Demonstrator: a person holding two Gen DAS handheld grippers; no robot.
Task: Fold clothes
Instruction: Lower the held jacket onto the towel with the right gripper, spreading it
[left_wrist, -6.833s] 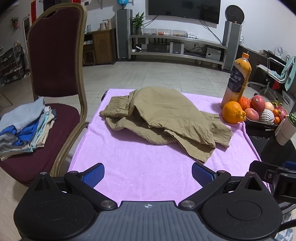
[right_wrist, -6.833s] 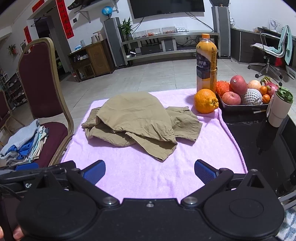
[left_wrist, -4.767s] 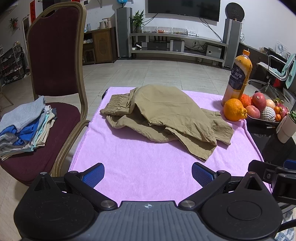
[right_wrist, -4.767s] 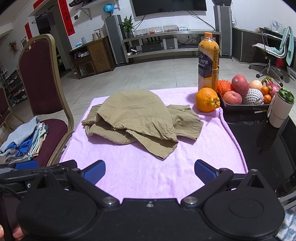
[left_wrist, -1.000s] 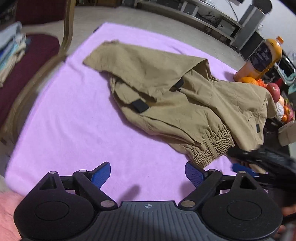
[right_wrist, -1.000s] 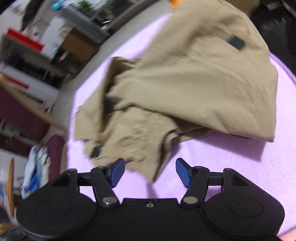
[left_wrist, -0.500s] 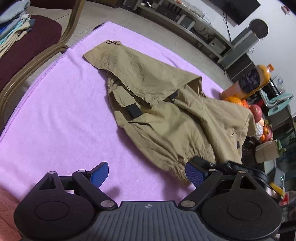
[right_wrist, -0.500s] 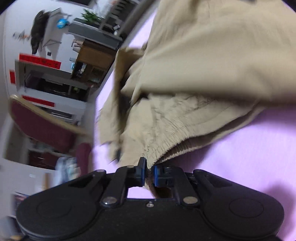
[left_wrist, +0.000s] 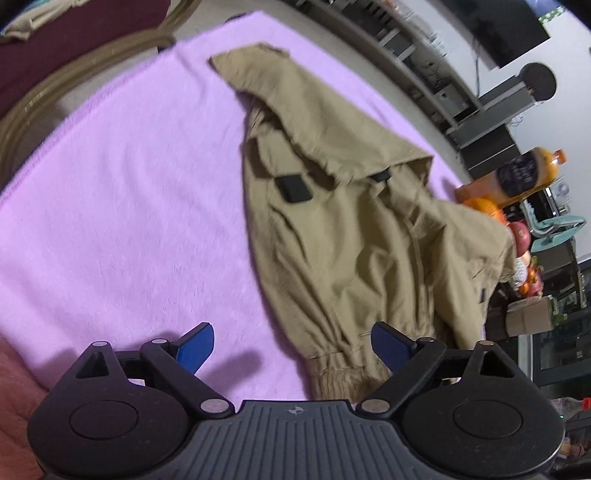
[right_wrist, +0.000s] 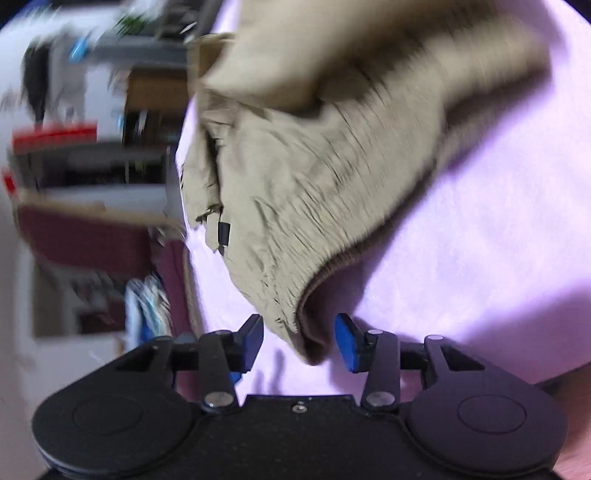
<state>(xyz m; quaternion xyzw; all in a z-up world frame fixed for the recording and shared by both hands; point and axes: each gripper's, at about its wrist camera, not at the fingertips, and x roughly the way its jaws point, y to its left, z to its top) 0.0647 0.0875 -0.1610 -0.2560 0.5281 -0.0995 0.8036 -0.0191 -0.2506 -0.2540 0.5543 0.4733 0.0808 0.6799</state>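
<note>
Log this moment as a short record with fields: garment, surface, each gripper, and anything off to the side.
garment: khaki trousers, crumpled, spread unfolded
surface: purple towel under the trousers
left gripper: jaws closing, still wide; elastic waistband lies by its right finger, not pinched
right gripper: jaws opening; a ribbed fabric edge hangs between them, pads off it
side items: juice bottle and fruit beyond the trousers
image quality: right wrist view blurred
</note>
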